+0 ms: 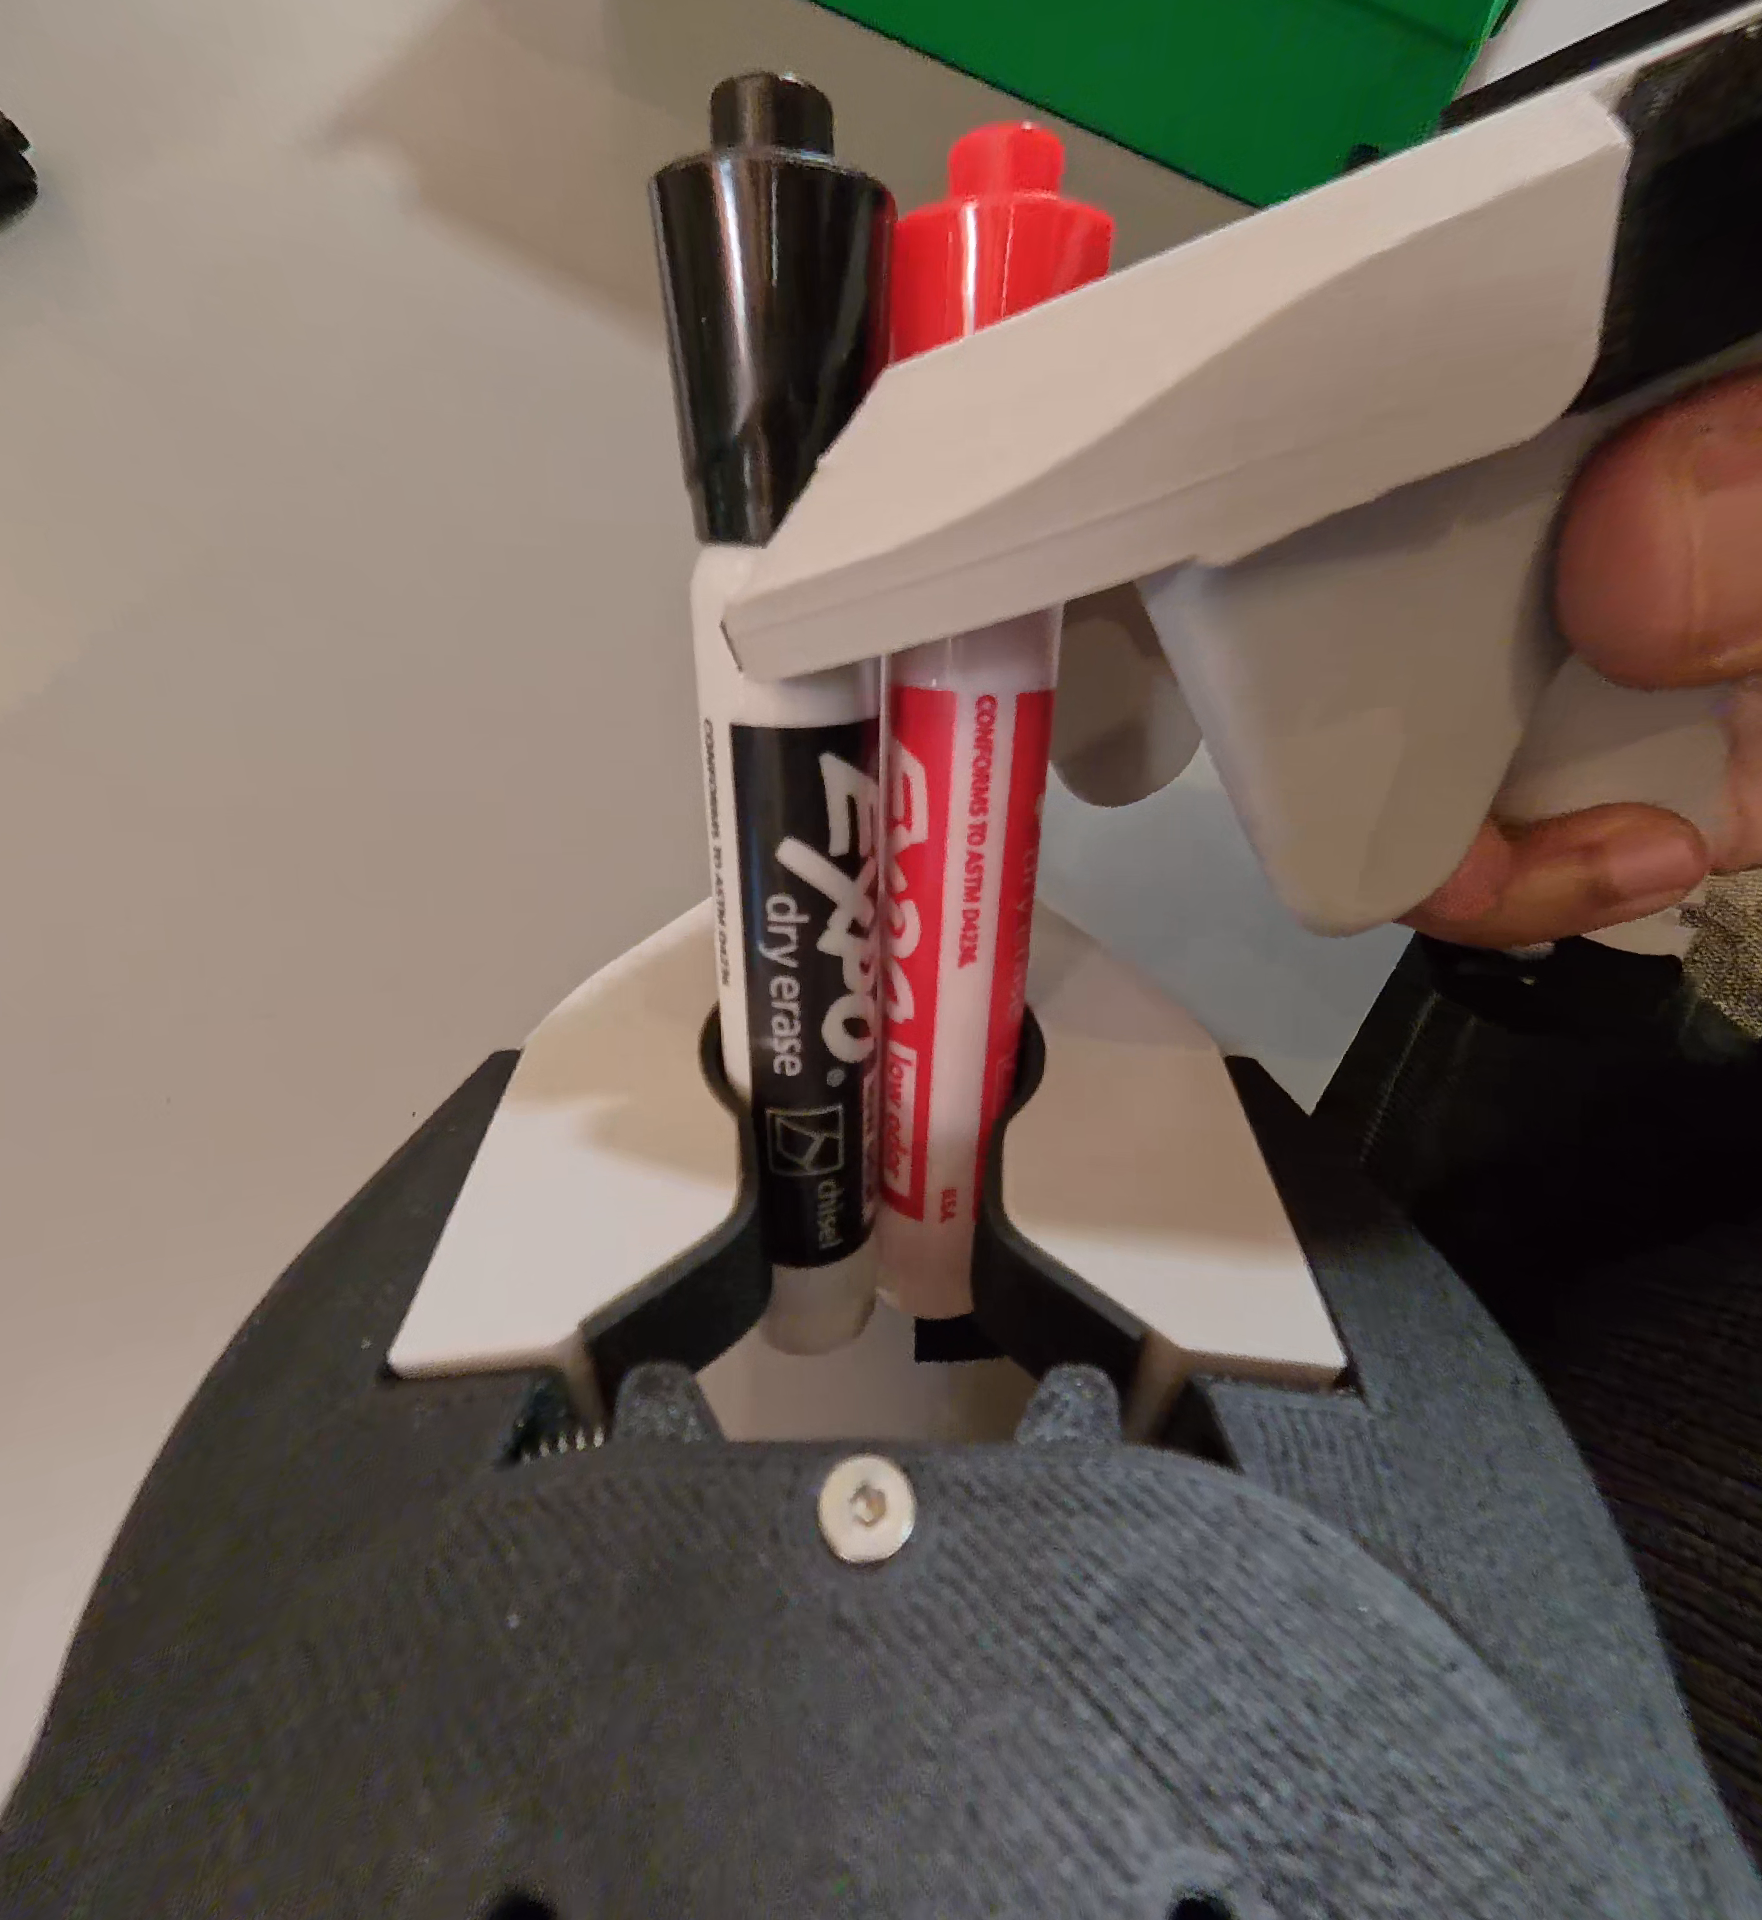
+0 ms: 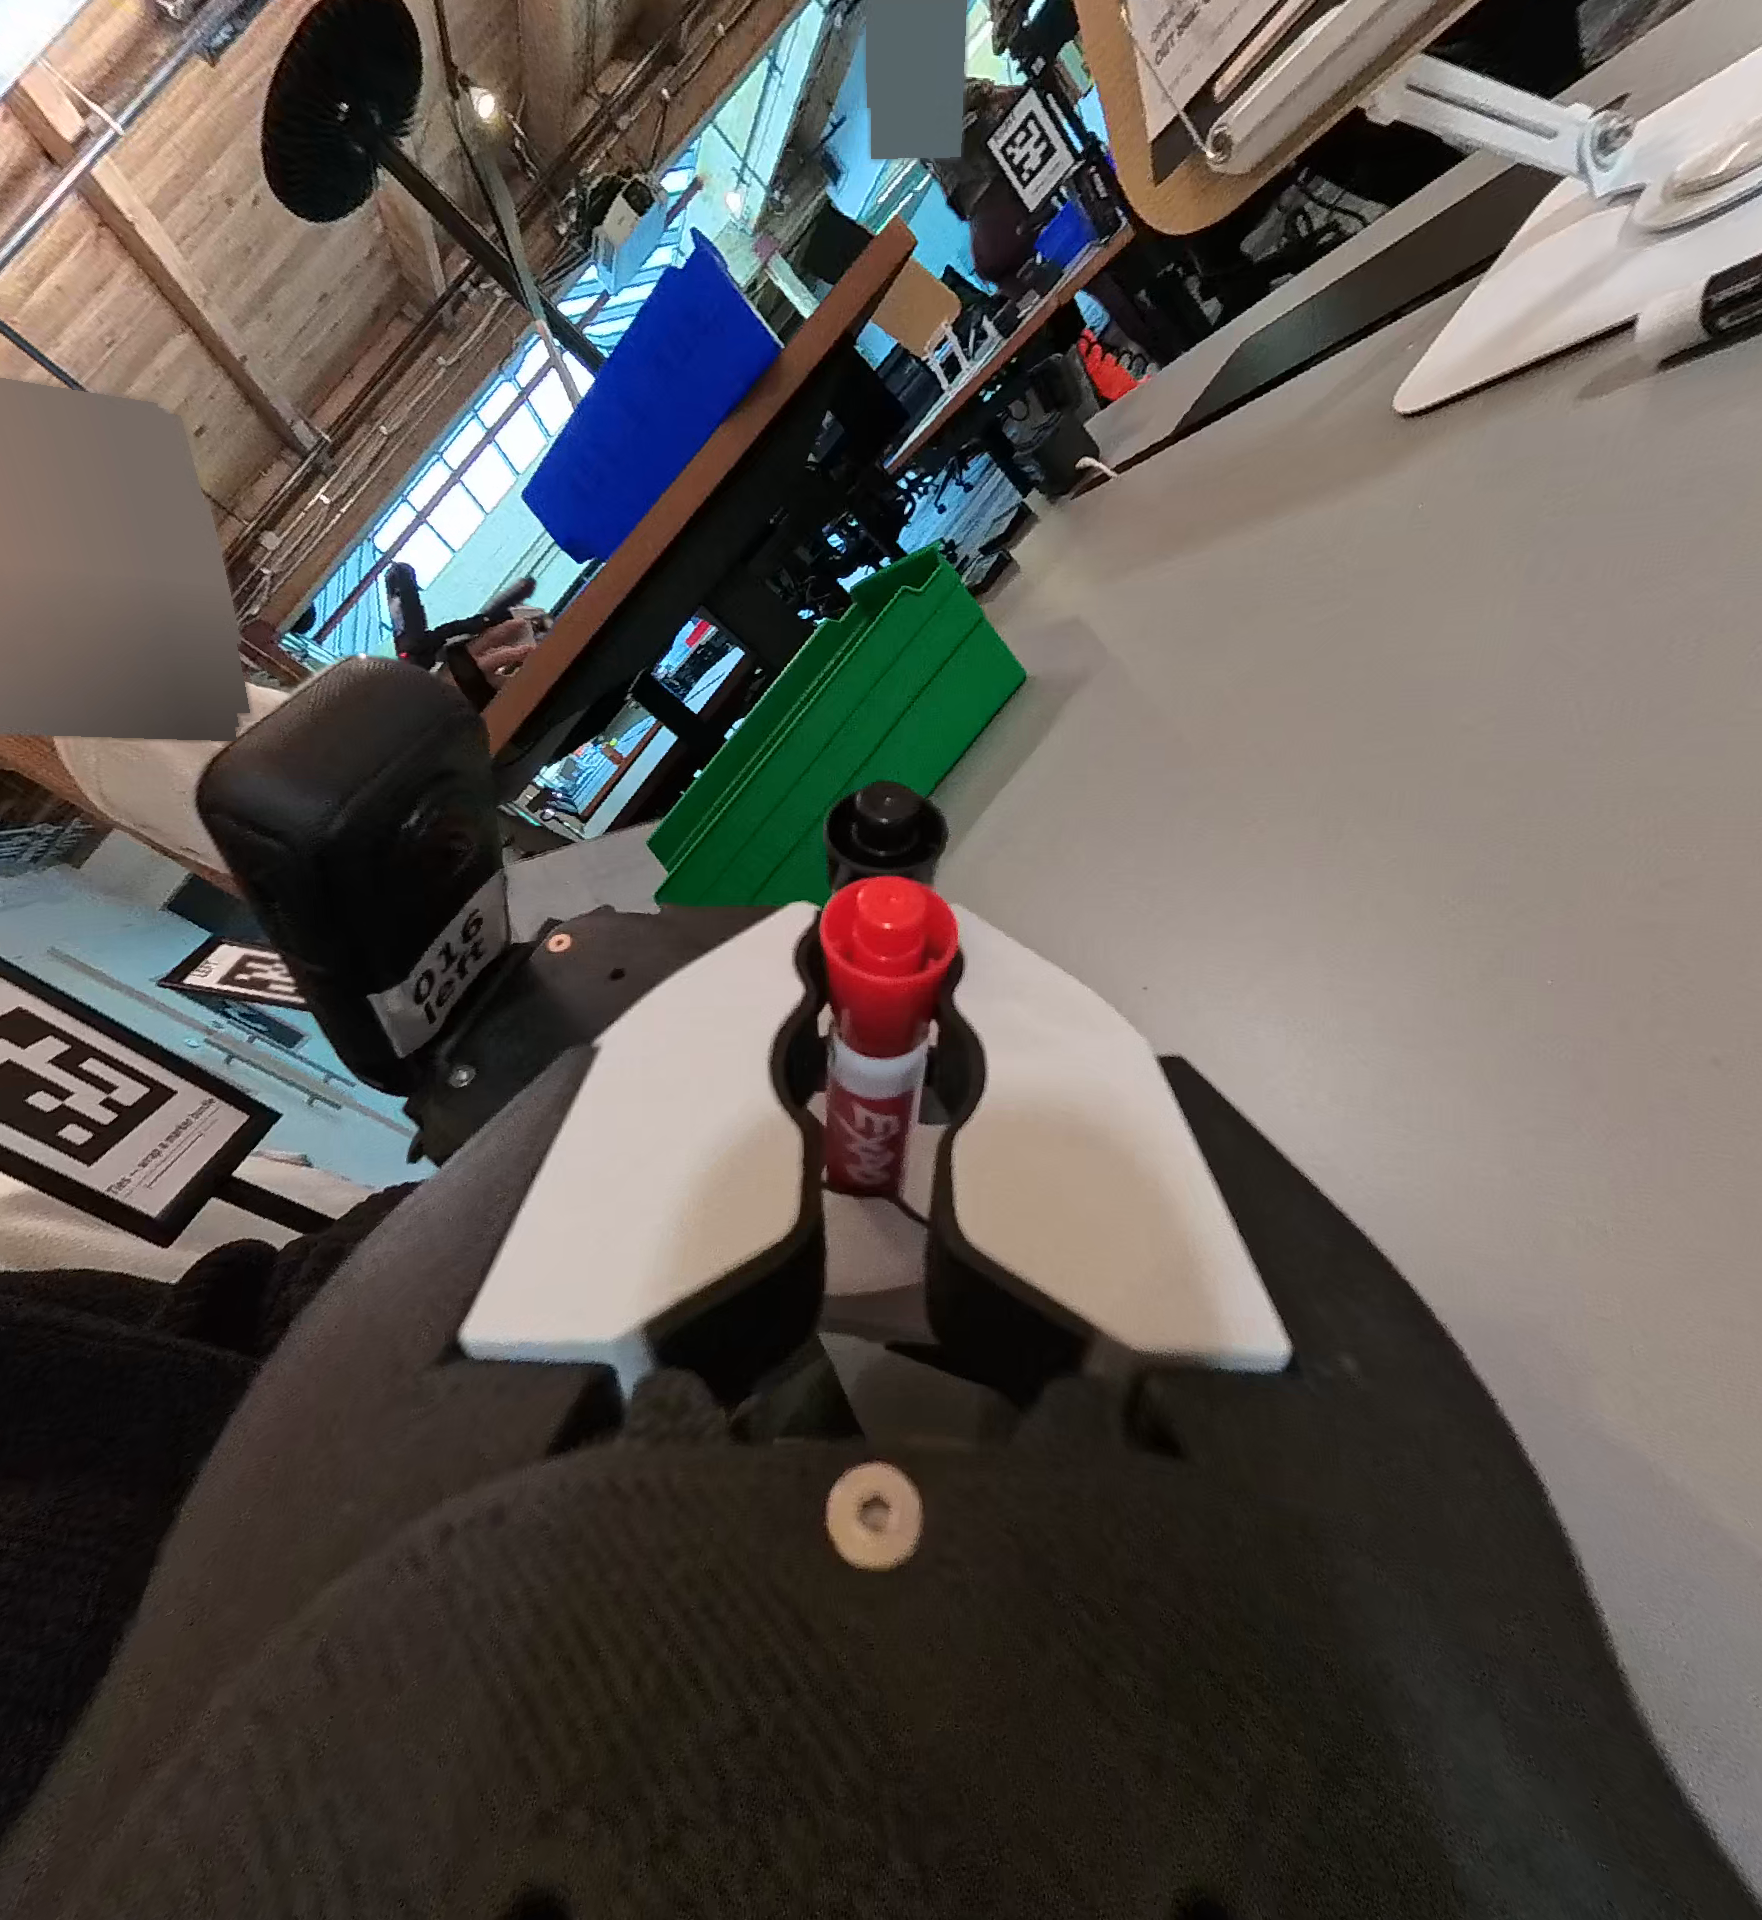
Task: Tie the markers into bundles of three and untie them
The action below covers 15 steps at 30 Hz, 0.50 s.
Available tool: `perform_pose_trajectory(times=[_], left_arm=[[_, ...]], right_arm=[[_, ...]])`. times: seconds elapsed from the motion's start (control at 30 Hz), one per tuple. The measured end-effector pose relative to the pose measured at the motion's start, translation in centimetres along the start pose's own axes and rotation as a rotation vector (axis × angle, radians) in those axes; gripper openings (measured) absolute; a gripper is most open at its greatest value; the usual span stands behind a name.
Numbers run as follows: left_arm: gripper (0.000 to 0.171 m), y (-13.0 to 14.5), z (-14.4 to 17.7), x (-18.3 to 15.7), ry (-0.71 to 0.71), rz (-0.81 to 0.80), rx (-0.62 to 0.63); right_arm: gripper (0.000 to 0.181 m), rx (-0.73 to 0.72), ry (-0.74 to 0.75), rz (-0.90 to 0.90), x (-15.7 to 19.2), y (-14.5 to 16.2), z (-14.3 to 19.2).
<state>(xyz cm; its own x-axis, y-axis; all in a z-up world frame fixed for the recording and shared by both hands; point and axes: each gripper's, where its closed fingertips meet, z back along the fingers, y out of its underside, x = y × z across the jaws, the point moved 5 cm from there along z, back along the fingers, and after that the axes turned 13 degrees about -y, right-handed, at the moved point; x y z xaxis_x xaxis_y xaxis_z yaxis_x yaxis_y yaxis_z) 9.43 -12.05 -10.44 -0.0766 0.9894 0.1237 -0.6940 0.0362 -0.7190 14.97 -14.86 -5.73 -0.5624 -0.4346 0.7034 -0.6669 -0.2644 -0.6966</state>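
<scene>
Red marker (image 1: pixel 965 935), black marker (image 1: pixel 794 935) | clamped side by side between left fingers (image 1: pixel 607 1164) | right fingers (image 2: pixel 690 1143) pinch red marker

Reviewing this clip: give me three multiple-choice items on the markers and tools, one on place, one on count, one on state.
1. Where is the green bin?
A. On the table beyond the markers
B. On the floor
C. Between a tool's fingers

2. How many markers sit between the left tool fingers?
A. One
B. Two
C. Four

3. The red marker is:
A. Uncapped
B. Capped
C. Lying flat on the table

Key: 1 A, it rests on the grey table behind them. 2 B, the black marker and the red one. 3 B, its red cap is on.
</scene>
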Motion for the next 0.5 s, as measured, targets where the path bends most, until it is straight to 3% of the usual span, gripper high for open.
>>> perform_pose_trajectory(times=[0.5], left_arm=[[0.042, 0.41, -0.52, 0.39, -0.045, -0.031, 0.032]], right_arm=[[0.017, 0.002, 0.106, -0.039, -0.13, 0.57, -0.22]])
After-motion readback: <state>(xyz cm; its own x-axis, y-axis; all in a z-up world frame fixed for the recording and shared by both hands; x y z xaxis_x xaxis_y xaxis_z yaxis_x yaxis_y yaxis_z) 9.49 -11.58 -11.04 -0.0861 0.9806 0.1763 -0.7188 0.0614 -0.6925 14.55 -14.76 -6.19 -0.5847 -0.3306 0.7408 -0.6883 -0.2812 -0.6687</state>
